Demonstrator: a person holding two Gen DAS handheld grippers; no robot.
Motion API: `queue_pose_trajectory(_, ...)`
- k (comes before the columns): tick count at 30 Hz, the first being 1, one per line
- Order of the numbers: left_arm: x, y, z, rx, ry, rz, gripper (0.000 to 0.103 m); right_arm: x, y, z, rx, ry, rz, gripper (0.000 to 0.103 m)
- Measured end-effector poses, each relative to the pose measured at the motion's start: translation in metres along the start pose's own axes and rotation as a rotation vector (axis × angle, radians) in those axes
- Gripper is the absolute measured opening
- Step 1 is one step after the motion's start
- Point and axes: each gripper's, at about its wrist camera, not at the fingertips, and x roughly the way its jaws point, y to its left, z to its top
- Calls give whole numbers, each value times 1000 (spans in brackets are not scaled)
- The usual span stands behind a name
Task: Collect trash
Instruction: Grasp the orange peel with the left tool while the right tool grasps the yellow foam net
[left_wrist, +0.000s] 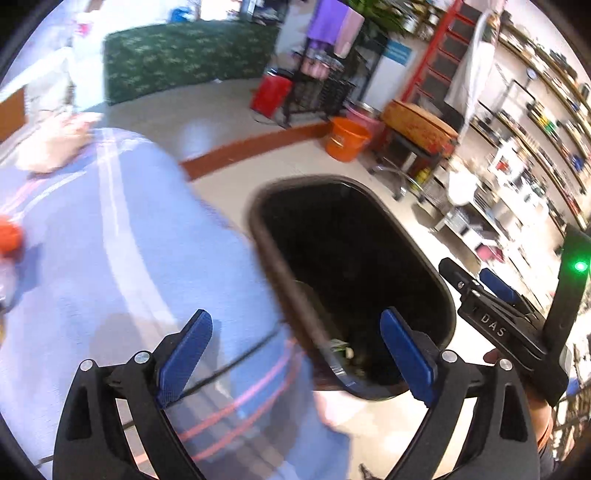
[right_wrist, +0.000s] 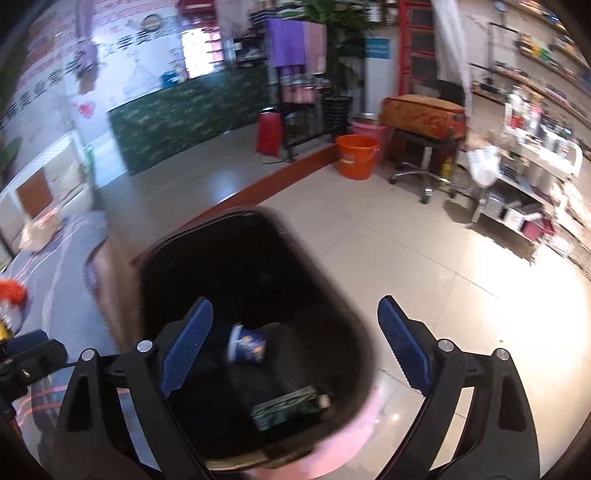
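Both the left gripper (left_wrist: 297, 354) and the right gripper (right_wrist: 295, 345) were held open and empty above the black bin (right_wrist: 347, 328), beside the table's edge. A blue cup (right_wrist: 248, 345) was seen inside; more trash, probably on the table (left_wrist: 110, 240), must be fetched next.

Motion-blurred bin (right_wrist: 255, 280) rim, dark indistinct trash (right_wrist: 284, 408) inside

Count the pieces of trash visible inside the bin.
2 in the trash bin: a blue cup lying mid-bin, and a green carton nearer the camera. The dark bottom may hide more.
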Motion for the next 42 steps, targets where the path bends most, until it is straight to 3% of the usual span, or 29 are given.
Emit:
queue_pose_trajectory(5,-39,37,-5,-73,-82,82,91,-5,52,-2,-94,19,118,90)
queue_pose_trajectory(16,-122,143,-52,-335,-240,312,92,-27,179,-11,-321,109,500,90)
queue_pose_trajectory(19,-135,168,-66,-400,-243,370,92,-36,221,-22,-406,148,606,90)
queue_pose_trajectory(25,-160,211,-95,-510,-258,470,92,-58,300,-56,-591,176,718,90)
queue_pose_trajectory(32,-181,239,-116,-599,-284,494,92,-64,390,-83,-786,190,762,90)
queue_pose_trajectory(36,-188,249,-127,-621,-297,493,92,-55,428,-91,-827,210,734,90)
queue_pose_trajectory(39,-192,254,-133,-629,-304,482,92,-45,444,-92,-837,204,664,89)
queue_pose_trajectory(42,-193,258,-137,-626,-307,470,92,-35,446,-91,-820,258,639,65)
